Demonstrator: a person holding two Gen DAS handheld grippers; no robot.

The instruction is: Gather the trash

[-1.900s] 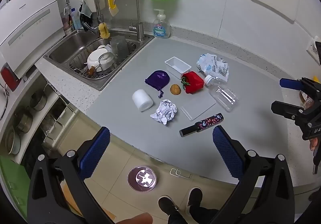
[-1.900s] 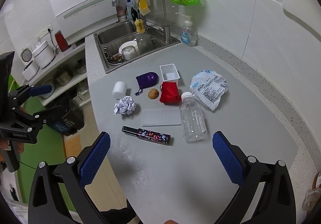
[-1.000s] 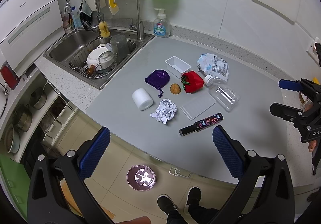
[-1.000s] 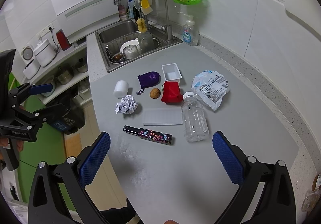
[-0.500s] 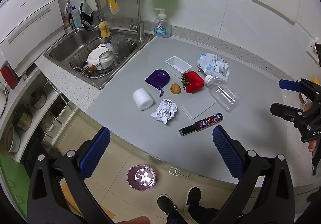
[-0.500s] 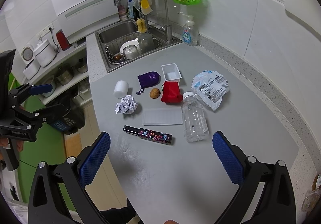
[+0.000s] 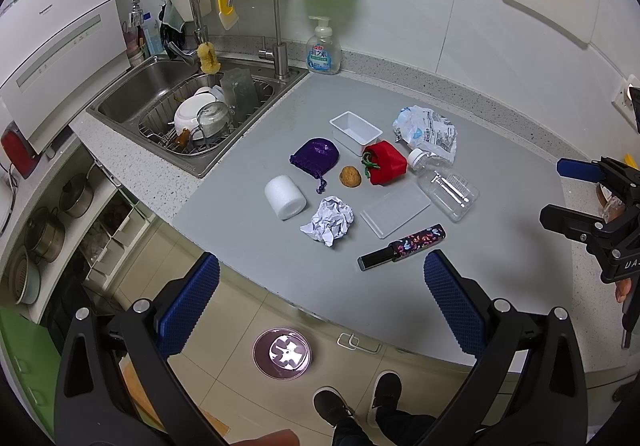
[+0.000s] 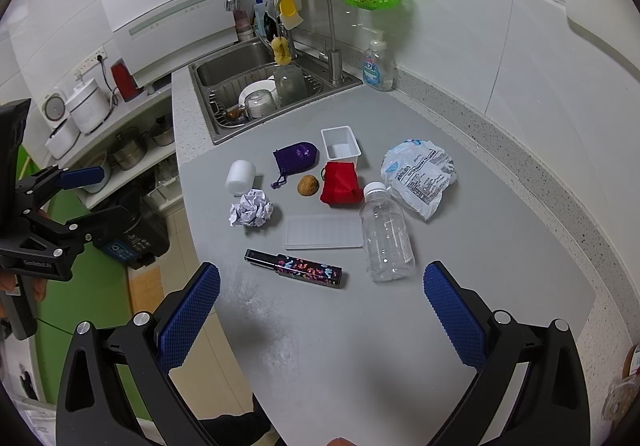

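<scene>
On the grey counter (image 7: 500, 258) lie a crumpled white paper ball (image 7: 330, 224) (image 8: 252, 209), a crumpled plastic bag (image 7: 426, 132) (image 8: 418, 174), a clear plastic bottle on its side (image 7: 442, 184) (image 8: 384, 232), a white plastic lid (image 7: 394, 214) (image 8: 323, 233) and a white tray (image 7: 355, 132) (image 8: 341, 144). My left gripper (image 7: 318, 296) is open and empty, above the counter's front edge. My right gripper (image 8: 320, 304) is open and empty, above the near counter, short of the bottle.
Also on the counter: a purple pouch (image 7: 316, 158), a red pepper-shaped bag (image 7: 384, 162), a walnut (image 7: 350, 177), a white foam roll (image 7: 285, 197), a patterned dark tube (image 7: 402, 242). A sink (image 7: 132, 102) with dishes is at the left. A soap bottle (image 7: 323, 54) stands behind.
Both grippers have barely shifted. Nothing on the counter has moved.
</scene>
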